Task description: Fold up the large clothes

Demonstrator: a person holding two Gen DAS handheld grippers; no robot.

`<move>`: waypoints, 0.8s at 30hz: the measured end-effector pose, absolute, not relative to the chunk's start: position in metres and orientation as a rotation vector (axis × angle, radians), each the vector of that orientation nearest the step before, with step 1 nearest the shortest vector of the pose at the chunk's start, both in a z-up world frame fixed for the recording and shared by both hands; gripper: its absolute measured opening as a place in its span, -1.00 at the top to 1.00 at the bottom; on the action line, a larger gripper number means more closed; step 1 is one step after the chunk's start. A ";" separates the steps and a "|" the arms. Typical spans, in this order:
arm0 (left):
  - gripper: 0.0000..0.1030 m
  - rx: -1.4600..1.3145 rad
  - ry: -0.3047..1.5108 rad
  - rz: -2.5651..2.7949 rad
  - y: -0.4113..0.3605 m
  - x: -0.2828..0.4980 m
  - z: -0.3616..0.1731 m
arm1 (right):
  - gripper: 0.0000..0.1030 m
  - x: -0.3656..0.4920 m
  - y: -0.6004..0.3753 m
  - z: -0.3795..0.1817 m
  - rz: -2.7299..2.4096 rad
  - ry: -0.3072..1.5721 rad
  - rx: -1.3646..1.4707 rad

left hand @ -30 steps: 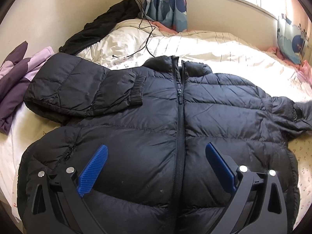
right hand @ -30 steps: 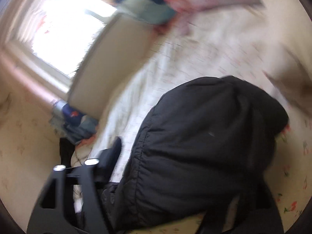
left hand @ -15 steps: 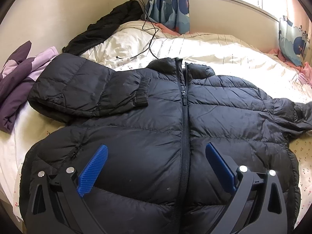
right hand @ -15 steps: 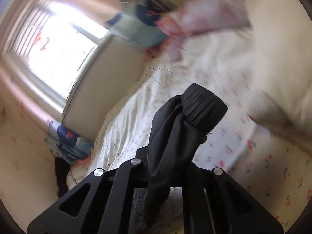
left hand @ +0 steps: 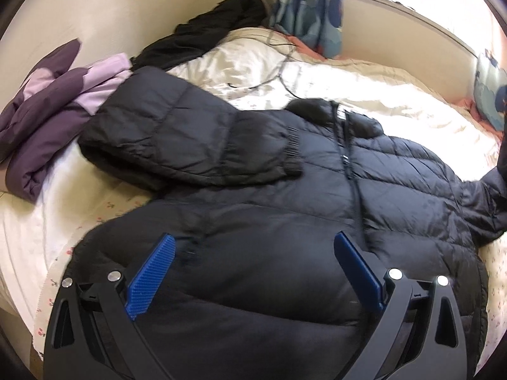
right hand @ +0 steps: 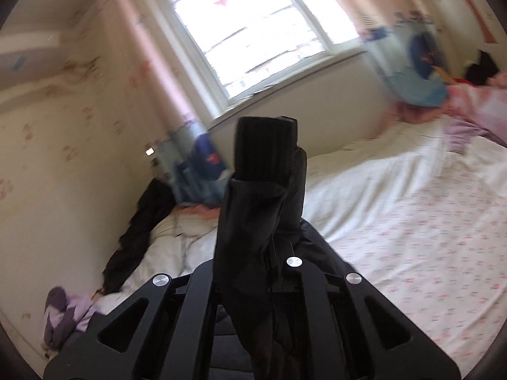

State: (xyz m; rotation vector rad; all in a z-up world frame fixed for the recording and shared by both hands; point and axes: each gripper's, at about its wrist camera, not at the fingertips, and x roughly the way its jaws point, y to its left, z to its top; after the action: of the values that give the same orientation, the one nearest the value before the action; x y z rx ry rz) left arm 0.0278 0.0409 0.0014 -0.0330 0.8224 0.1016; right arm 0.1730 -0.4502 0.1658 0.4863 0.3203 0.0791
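Observation:
A black puffer jacket (left hand: 285, 228) lies zipped and face up on the bed. Its left sleeve (left hand: 196, 145) is folded across the chest, cuff near the zipper. My left gripper (left hand: 253, 269) hovers open over the jacket's lower front, blue pads (left hand: 152, 278) wide apart with nothing between them. The right sleeve (left hand: 488, 202) rises off the bed at the right edge of the left wrist view. In the right wrist view, my right gripper (right hand: 272, 247) is shut on that sleeve (right hand: 253, 228), and the ribbed cuff (right hand: 266, 148) sticks up past the fingers, held high above the bed.
A purple and lilac garment (left hand: 47, 120) lies on the bed's left side. Another black garment (left hand: 202, 38) and a cable (left hand: 279, 66) lie near the far wall. Patterned curtains (left hand: 310, 9) hang by the window (right hand: 263, 31). White floral bedding (right hand: 412, 240) spreads to the right.
My right gripper shut on the right sleeve near its cuff, lifted it off the bed and rolled upright. The left gripper drifted slightly over the jacket, still open.

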 end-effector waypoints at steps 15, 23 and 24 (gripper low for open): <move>-0.87 -0.166 0.792 0.233 0.150 0.027 0.016 | 0.83 0.281 -0.117 0.031 0.437 0.670 0.363; -0.87 -0.178 0.796 0.239 0.162 0.026 0.016 | -0.09 0.276 -0.075 -0.048 0.596 0.999 0.505; -0.87 -0.173 0.798 0.236 0.161 0.027 0.017 | -0.21 0.272 -0.084 -0.041 0.603 0.977 0.559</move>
State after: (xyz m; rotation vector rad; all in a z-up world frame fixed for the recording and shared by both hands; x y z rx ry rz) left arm 0.0266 0.1610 0.0165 -0.1728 0.7980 0.2356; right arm 0.2725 -0.0844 -0.0410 0.5588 0.9767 0.6034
